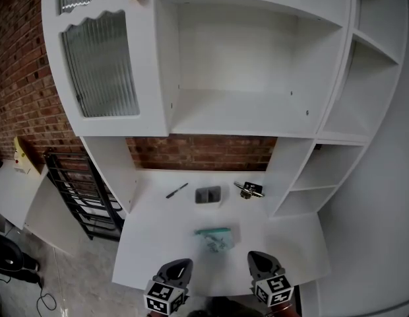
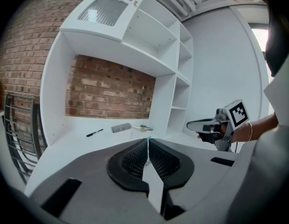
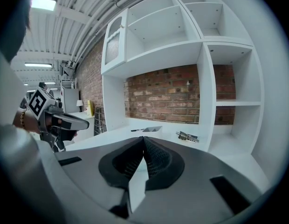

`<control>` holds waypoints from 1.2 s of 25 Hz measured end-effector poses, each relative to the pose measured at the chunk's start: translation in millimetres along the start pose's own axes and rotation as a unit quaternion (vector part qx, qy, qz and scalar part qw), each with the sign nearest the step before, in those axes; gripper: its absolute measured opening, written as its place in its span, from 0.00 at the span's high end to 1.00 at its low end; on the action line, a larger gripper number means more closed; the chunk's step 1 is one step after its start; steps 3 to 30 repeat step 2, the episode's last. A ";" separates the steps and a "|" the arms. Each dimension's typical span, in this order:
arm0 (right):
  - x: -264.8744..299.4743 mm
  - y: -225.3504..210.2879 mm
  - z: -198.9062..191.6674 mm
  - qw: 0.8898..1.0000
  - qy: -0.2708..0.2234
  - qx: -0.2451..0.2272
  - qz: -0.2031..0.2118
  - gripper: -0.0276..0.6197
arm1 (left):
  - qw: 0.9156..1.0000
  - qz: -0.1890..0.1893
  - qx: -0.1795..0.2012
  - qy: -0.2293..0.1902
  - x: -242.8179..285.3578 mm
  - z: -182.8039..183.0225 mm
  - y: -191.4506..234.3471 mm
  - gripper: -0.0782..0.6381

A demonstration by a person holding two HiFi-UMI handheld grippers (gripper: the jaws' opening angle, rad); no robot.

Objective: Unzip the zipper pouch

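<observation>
A small clear zipper pouch (image 1: 214,239) with a teal top edge lies flat in the middle of the white desk (image 1: 152,243). Both grippers hover near the desk's front edge, just short of the pouch. My left gripper (image 1: 184,263) is to its lower left and my right gripper (image 1: 258,257) to its lower right. Both are shut with nothing between the jaws. In the left gripper view the shut jaws (image 2: 147,143) hide all but a teal sliver of the pouch (image 2: 147,138). The right gripper view shows its shut jaws (image 3: 143,140) aimed toward the desk's back.
At the back of the desk lie a black pen (image 1: 177,190), a grey box (image 1: 208,195) and a metal clip-like item (image 1: 249,190). White shelving (image 1: 310,170) rises on the right and a cabinet (image 1: 102,58) overhead. A black rack (image 1: 79,197) stands left of the desk.
</observation>
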State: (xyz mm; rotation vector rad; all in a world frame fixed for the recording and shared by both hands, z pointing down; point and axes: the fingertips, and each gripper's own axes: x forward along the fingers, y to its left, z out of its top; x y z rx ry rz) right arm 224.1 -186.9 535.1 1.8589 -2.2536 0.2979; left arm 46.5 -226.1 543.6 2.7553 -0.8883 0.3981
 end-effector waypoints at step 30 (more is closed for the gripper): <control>-1.5 0.6 -3.5 1.000 0.006 0.002 -0.001 0.95 | 1.000 0.000 -0.001 0.001 -0.6 -1.4 -0.9 0.88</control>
